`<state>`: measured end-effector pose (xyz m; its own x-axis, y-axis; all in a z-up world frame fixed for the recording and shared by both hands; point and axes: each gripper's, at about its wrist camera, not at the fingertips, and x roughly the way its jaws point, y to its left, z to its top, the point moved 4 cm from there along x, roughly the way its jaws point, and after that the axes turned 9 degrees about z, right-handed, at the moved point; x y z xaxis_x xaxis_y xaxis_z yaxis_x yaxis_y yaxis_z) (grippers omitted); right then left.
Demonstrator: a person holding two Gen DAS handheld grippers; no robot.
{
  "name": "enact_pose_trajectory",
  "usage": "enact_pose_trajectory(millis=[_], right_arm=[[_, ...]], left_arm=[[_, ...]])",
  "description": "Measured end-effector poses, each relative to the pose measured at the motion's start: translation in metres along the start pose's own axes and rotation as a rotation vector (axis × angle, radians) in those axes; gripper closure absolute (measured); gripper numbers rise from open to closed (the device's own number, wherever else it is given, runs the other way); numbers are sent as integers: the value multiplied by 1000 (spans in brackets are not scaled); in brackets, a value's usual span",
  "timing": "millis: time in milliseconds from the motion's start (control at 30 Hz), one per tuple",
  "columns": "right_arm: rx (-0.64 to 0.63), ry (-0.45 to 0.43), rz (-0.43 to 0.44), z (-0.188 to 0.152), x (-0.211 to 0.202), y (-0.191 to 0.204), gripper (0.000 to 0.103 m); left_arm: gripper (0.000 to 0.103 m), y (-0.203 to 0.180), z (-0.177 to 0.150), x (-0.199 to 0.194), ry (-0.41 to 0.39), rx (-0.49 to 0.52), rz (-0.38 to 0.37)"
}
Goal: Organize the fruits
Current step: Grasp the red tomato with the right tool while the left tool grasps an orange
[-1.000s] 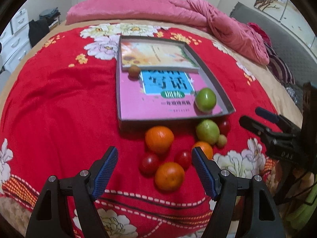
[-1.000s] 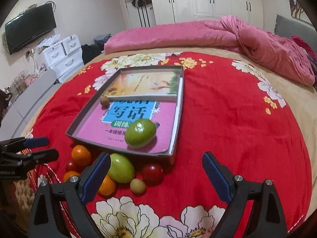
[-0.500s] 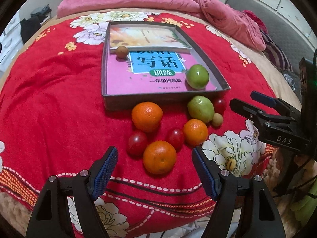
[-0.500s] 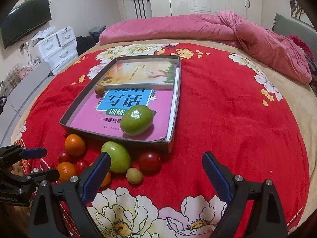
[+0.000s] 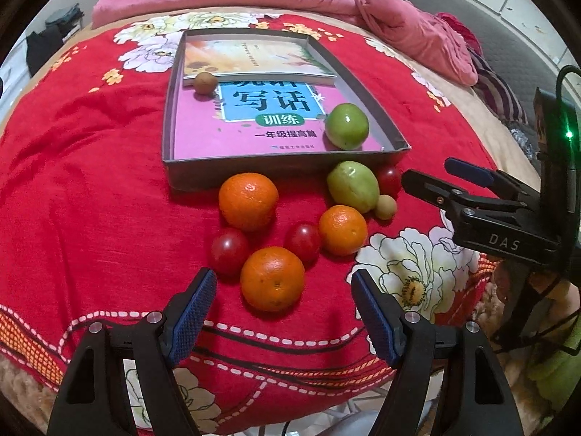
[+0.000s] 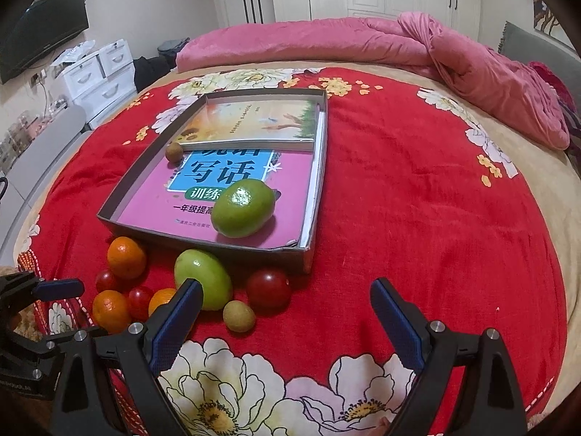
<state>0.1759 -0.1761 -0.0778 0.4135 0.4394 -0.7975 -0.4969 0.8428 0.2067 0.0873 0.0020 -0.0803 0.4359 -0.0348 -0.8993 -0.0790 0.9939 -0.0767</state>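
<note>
A grey tray [image 5: 170, 116] on the red bedspread holds two books, a green fruit [image 5: 346, 126] and a small brown fruit [image 5: 205, 82]. In front of it lie three oranges, three red tomatoes, a second green fruit [image 5: 353, 186] and a small pale fruit [image 5: 385, 207]. My left gripper [image 5: 283, 285] is open, its tips either side of the nearest orange [image 5: 272, 278] without touching it. My right gripper [image 6: 285, 287] is open above the bedspread, just short of a tomato [image 6: 268, 288] and the pale fruit [image 6: 238, 315]. Its left finger overlaps the green fruit [image 6: 203, 278].
A rumpled pink quilt [image 6: 363, 40] lies across the far side of the bed. White drawers [image 6: 101, 72] and a wall television [image 6: 43, 32] stand to the left, wardrobes behind. The bed's near edge runs just under both grippers. Bare red bedspread stretches right of the tray.
The left gripper has tipped downward and drawn closer to the loose fruit, so the nearest orange now sits between its tips. The right gripper has barely shifted. Both stay open.
</note>
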Motion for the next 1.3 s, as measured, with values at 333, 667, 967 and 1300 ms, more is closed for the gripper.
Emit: enact_pose_trajectory(millis=[333, 667, 967, 1300], right_arm=[[-10, 15, -5, -1, 6, 3, 10], [-11, 27, 2, 0, 12, 3, 14], [-9, 68, 13, -2, 24, 5, 28], [29, 95, 47, -6, 26, 1, 37]], left_arm=[[36, -7, -1, 3, 8, 17, -24], [37, -9, -1, 5, 5, 25, -17], [38, -8, 1, 8, 6, 29, -13], [46, -6, 1, 11, -1, 41, 25]])
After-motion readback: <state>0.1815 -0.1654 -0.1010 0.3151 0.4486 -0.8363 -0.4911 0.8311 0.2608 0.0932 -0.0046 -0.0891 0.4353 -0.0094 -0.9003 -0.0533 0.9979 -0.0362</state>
